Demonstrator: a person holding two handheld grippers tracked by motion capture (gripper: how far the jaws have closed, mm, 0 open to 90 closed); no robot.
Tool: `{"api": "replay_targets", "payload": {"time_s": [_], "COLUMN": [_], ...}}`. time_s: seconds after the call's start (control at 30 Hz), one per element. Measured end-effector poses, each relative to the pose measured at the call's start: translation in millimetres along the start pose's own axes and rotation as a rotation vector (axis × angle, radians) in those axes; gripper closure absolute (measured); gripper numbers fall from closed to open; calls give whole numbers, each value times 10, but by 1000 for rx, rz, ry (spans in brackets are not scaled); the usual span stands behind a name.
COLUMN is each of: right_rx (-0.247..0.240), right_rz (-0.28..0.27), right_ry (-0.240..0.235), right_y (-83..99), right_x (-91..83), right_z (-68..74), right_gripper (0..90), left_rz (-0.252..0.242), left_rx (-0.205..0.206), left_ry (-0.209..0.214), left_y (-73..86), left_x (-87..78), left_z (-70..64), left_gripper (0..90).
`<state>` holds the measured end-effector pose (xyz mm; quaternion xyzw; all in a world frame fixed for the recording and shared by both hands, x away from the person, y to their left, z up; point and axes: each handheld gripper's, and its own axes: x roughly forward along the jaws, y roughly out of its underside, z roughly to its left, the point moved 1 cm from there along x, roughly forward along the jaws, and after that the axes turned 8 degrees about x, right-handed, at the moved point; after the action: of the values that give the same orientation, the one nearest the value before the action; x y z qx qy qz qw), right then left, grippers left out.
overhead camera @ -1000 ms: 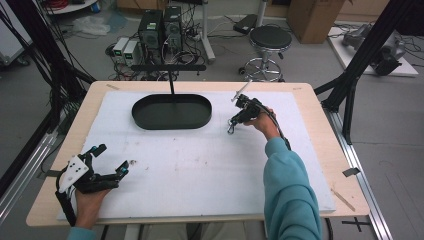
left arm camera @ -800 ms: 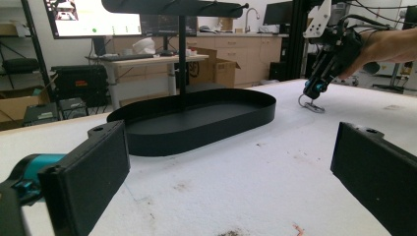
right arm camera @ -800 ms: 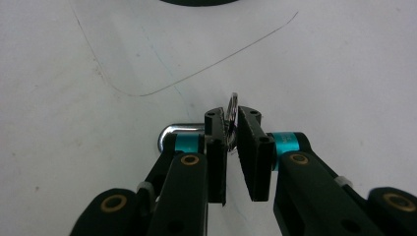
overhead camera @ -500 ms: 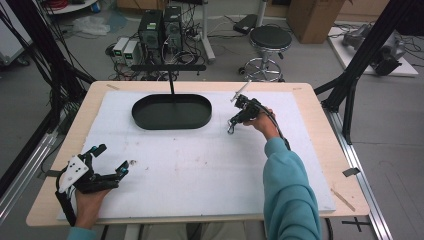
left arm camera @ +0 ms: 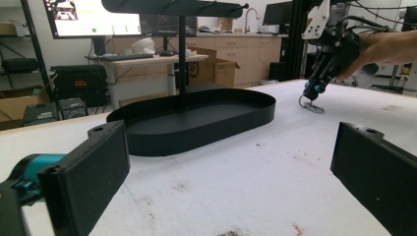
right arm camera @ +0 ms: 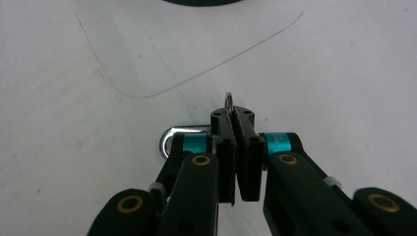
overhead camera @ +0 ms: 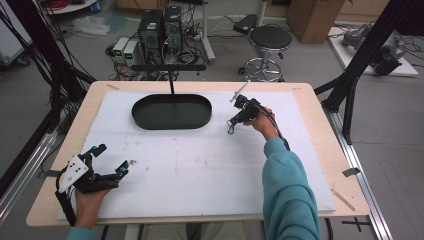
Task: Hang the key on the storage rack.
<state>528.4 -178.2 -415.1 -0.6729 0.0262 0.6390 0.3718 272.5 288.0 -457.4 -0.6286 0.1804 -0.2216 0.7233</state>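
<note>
No legible writing; right tool (right arm camera: 235, 129) pinching metal ring (right arm camera: 228, 102)

We see right claw (right arm camera: 235, 129) pressed together on thin metal ring (right arm camera: 228, 101); most of ring hidden between black pads. Silver loop (right arm camera: 169, 139) lower left of centre, partly behind claw; we cannot tell what it is. Black tray (right arm camera: 199, 2) cut off by top edge. Left claw (left arm camera: 231, 172) cropped at bottom corners.

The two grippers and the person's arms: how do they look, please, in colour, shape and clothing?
Both grippers, left gripper and right gripper, are black linkages with teal bands and brass-coloured pivot pins. The left has broad flat jaws and a pale plate on top. The sleeve is teal.
</note>
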Motion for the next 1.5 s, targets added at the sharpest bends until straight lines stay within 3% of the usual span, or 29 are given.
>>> {"api": "replay_targets", "payload": {"time_s": [0.33,0.43,0.57,0.7,0.83,1.13,1.5], "right_rx": [3,-3,-19,-38,-87,-180,-241], "right_rz": [-124,-158,-232,-289,-373,-529,-645], "right_ry": [-75,-86,-104,-121,-152,-286,-354], "right_y": [-28,-24,-9,-1,4,69,142], "right_x": [-177,-269,-428,-608,-797,-1089,-1180], "right_z": [80,141,238,362,517,940,1260], "right_gripper": [888,887,887,887,887,887,887], "left_rz": [34,47,44,81,115,98,79], "left_rx": [-47,-37,-54,-52,-33,-3,57], "left_ry": [17,3,24,89,150,289,466], "left_y": [-10,-46,-126,-253,-438,-879,-1251], "left_x": [30,39,79,168,284,549,901], "left_z": [52,68,96,93,60,-26,-189], "left_gripper": [31,30,30,30,30,30,30]}}
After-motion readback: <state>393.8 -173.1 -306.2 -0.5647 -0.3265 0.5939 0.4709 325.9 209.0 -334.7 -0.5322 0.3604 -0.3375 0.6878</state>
